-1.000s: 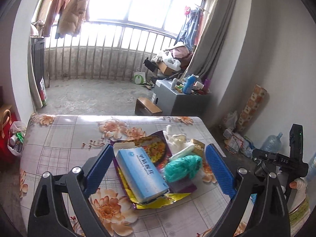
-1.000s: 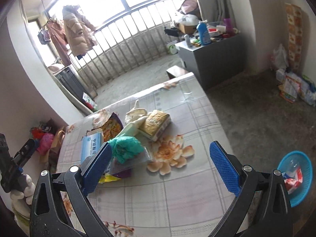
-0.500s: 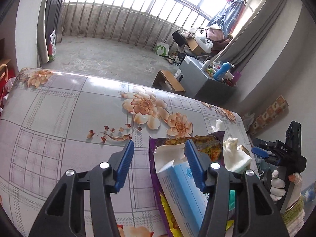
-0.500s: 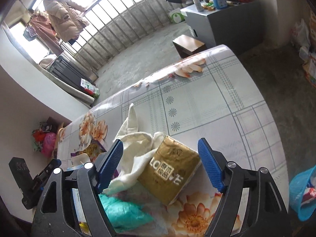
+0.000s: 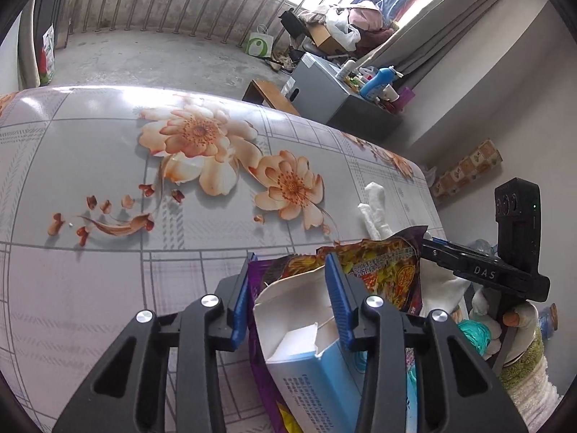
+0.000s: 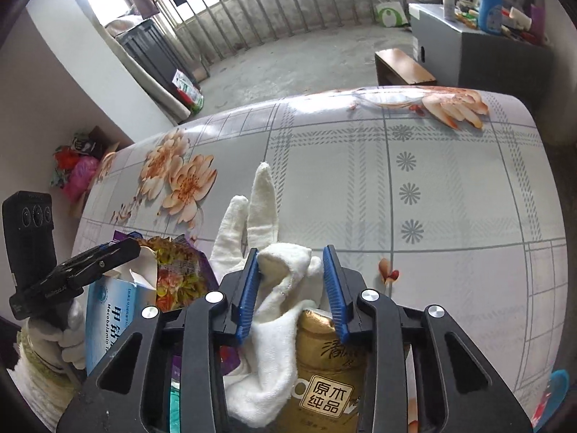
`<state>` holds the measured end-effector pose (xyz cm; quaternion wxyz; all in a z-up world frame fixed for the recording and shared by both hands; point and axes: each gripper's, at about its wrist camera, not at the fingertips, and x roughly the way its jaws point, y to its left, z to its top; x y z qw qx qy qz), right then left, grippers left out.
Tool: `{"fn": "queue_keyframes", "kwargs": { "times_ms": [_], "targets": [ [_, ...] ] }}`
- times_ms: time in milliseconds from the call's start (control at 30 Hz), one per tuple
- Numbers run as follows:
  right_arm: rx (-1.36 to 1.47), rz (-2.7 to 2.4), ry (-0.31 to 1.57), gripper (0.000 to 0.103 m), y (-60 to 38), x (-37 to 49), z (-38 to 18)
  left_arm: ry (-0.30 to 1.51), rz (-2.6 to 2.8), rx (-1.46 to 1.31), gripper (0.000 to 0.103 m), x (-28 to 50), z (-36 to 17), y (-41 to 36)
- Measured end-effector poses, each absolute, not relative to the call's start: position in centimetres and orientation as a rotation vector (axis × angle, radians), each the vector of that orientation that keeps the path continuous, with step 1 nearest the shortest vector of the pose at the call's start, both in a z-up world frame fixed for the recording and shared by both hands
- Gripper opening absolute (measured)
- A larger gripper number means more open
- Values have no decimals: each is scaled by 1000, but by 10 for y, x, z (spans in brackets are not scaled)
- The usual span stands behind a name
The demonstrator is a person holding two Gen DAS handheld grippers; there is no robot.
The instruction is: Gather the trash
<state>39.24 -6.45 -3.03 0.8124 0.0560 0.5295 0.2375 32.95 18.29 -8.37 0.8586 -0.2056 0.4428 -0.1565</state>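
Note:
A pile of trash lies on the flowered table [image 5: 108, 288]. In it are a light blue medicine box [image 5: 317, 379] with a torn-open white flap, a purple and yellow snack wrapper [image 5: 382, 263], a white glove [image 6: 252, 209], a gold tissue pack [image 6: 324, 379] and a teal bag [image 5: 472, 332]. My left gripper [image 5: 290, 263] is closing, and both blue pads touch the box's open end. My right gripper [image 6: 291, 250] is also closing. The bunched glove sits between its pads, above the tissue pack, with a slight gap at the right pad.
A grey cabinet [image 6: 497, 47] with bottles on top and a low wooden stool [image 6: 400, 66] stand beyond the table's far edge. A blue basket [image 6: 557, 393] sits on the floor at the lower right. Bags [image 6: 75, 169] are heaped by the left wall.
Both grippers have dropped toward the pile and narrowed from wide open. The left now straddles the box's open end. The right has come over the glove and tissue pack.

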Motion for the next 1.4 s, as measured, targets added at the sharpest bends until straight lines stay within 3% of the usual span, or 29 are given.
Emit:
{"fn": "queue_keyframes", "kwargs": {
  "times_ms": [633, 700, 767, 900, 1400],
  "targets": [
    [286, 394, 1115, 25, -122, 237, -19, 966, -429, -376, 36, 210, -71, 137],
    [300, 379, 1102, 40, -129, 233, -15, 951, -405, -336, 38, 206, -64, 134],
    [323, 350, 1072, 52, -139, 227, -6, 918, -378, -300, 48, 200, -52, 134],
    [372, 325, 976, 67, -163, 208, 19, 815, -344, -248, 60, 189, -22, 134],
    [491, 229, 916, 69, -222, 144, 22, 711, -490, -160, 68, 129, 30, 85]
  ]
}}
